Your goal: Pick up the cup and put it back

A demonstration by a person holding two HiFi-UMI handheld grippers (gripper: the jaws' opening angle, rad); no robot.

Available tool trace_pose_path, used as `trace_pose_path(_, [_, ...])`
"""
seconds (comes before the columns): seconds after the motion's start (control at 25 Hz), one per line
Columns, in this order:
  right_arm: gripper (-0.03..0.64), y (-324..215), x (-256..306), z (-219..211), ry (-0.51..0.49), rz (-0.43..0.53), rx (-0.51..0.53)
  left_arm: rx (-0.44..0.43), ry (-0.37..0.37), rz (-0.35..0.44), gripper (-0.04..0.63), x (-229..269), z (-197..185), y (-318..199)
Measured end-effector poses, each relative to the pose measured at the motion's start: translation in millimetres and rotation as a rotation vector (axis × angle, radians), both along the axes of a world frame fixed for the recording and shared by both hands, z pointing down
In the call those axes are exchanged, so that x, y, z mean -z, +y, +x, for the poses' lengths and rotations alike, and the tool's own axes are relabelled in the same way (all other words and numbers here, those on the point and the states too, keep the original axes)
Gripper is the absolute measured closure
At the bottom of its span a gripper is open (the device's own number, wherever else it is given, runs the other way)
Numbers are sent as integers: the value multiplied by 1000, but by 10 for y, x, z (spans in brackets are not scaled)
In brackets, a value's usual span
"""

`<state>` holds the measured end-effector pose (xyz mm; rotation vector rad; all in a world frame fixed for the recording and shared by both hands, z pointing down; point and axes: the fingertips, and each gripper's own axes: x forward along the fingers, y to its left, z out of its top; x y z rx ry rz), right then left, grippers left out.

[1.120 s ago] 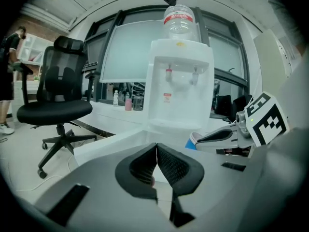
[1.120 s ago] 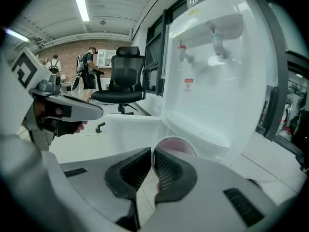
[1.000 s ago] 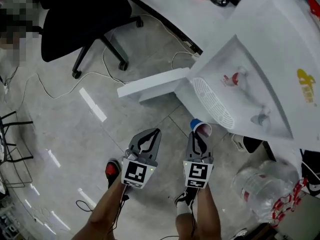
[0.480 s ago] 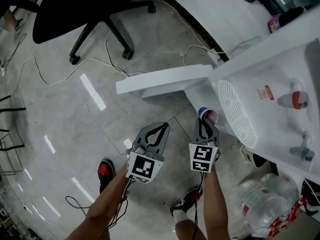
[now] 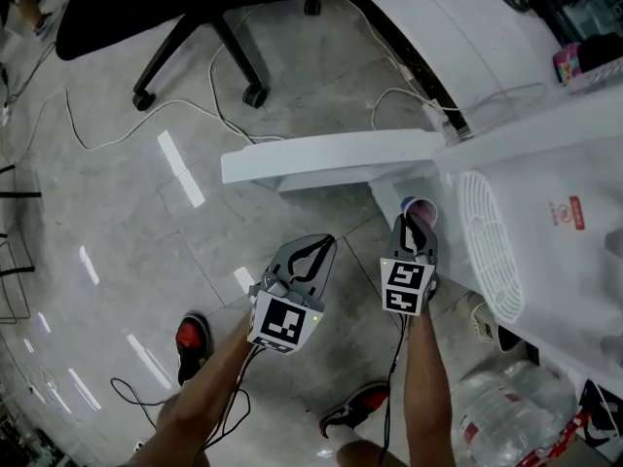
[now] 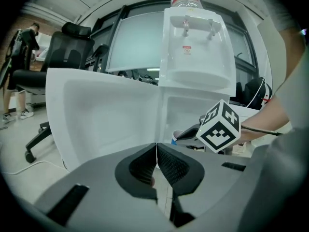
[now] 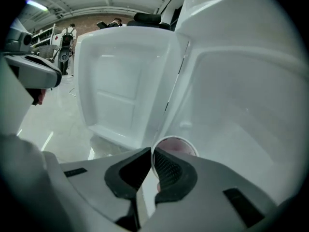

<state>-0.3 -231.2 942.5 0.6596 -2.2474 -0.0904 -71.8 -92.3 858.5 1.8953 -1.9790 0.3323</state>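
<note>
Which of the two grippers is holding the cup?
The right gripper: its fingers pinch the cup by its rim. The left gripper is shut on nothing.

Smooth grey floor tiles [image 5: 127,222] are polished enough to mirror strip lights. The water dispenser [image 5: 545,163] and its open door [image 5: 321,156] are glossy white plastic. The left gripper [image 5: 321,243] and right gripper [image 5: 417,224] have matt grey plastic shells and finely ribbed black pads [image 6: 171,166]. The thin-walled cup [image 5: 419,205] looks like paper. The water bottle [image 5: 496,397] is clear plastic.
</note>
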Motion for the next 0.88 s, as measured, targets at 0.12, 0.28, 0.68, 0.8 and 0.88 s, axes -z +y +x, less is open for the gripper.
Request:
trace_pose_path(0.12, [580,-117,-161,-25,12,-3,-5,16,-10,6,571,-72,-56,-37])
trace_pose_path(0.28, [580,-263,-272,-33,22,11,-7,28,-21,23,571,-137,-91,-107])
trace_pose_path(0.68, [580,-441,-447,26,43,16,-28,16,-40,38,571,-147,-49,-211])
trace_pose_path(0.8, [578,-497,-440,31,39,25,-45,21,-34,43,571,-124,-69,-241])
trace_pose_path(0.88, [575,-539,-436,42,51,38,-48,23,-32,43,571,-122,-72,-248])
